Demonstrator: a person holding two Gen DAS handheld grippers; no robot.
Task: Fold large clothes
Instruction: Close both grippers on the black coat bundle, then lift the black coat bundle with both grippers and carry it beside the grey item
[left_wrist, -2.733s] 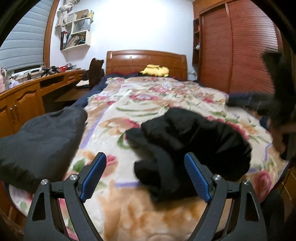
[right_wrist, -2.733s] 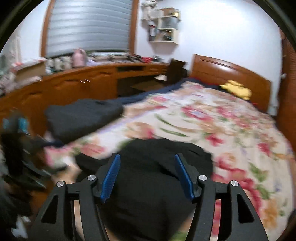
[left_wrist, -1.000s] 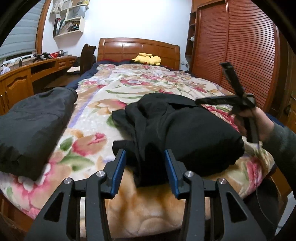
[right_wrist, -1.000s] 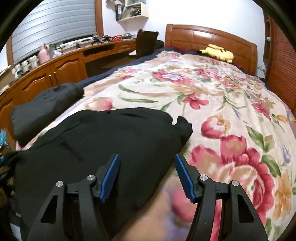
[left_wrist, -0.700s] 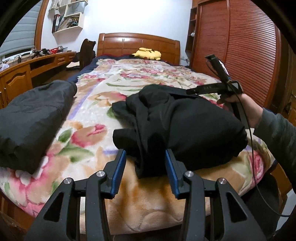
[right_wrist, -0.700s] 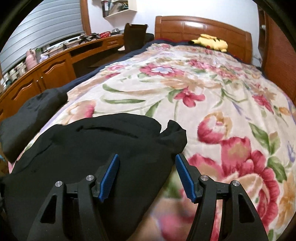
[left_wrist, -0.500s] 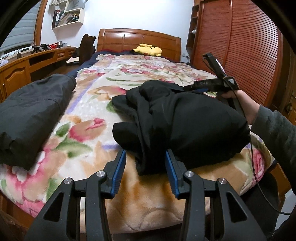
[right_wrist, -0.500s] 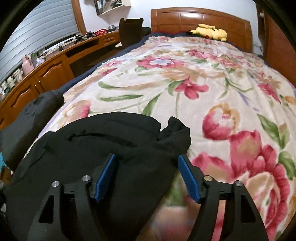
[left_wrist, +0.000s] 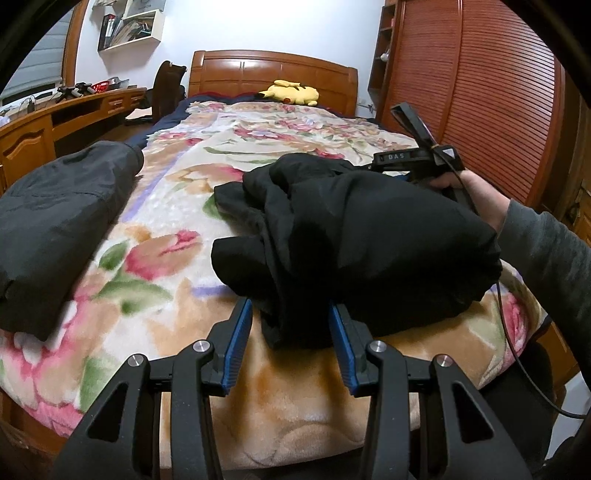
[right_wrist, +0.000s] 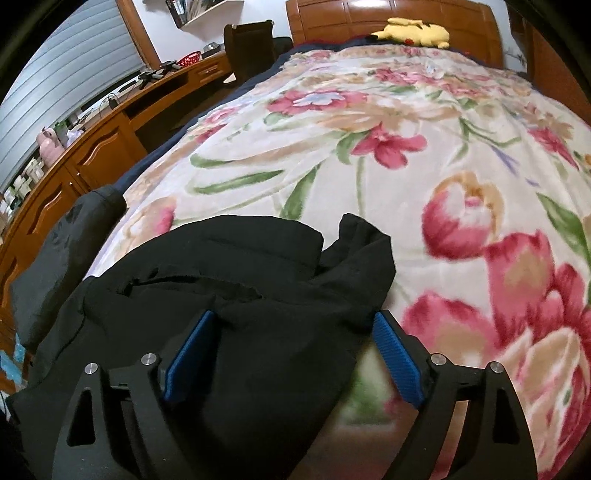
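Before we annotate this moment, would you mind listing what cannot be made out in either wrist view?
- Left wrist view: the right gripper's fingertips sit behind the bunched black garment, so its jaws are unreadable there.
- Both views: the garment's type is unclear; its folds hide sleeves and collar.
- Right wrist view: the folded dark grey garment is cut off by the left edge.
- Left wrist view: items on the wall shelf are too small to identify.
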